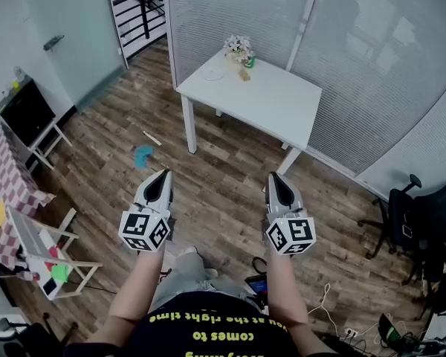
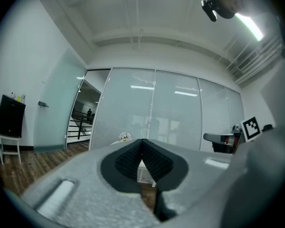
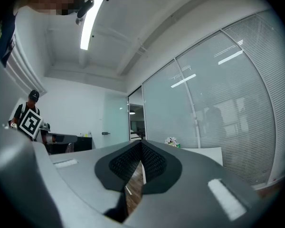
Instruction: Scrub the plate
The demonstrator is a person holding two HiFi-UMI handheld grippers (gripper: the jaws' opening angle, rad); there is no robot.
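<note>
A small white plate (image 1: 213, 74) lies on the far left part of a white table (image 1: 267, 103), well ahead of me across the wooden floor. Beside it stand a bunch of flowers (image 1: 238, 47), a green cup (image 1: 250, 62) and a small brownish item (image 1: 244, 74). My left gripper (image 1: 163, 174) and right gripper (image 1: 273, 177) are held side by side in front of my body, far short of the table. Both are shut with nothing between the pads. The flowers (image 2: 125, 137) show just past the left gripper (image 2: 142, 141). Beyond the right gripper (image 3: 141, 143) the table (image 3: 204, 152) is in sight.
A blue scrap (image 1: 143, 155) and a pale stick (image 1: 152, 138) lie on the floor between me and the table. At left stand a black cabinet (image 1: 26, 114), a checkered cloth (image 1: 7, 192) and a small white rack (image 1: 48, 255). An office chair (image 1: 409, 222) and cables sit at right. Glass partitions rise behind the table.
</note>
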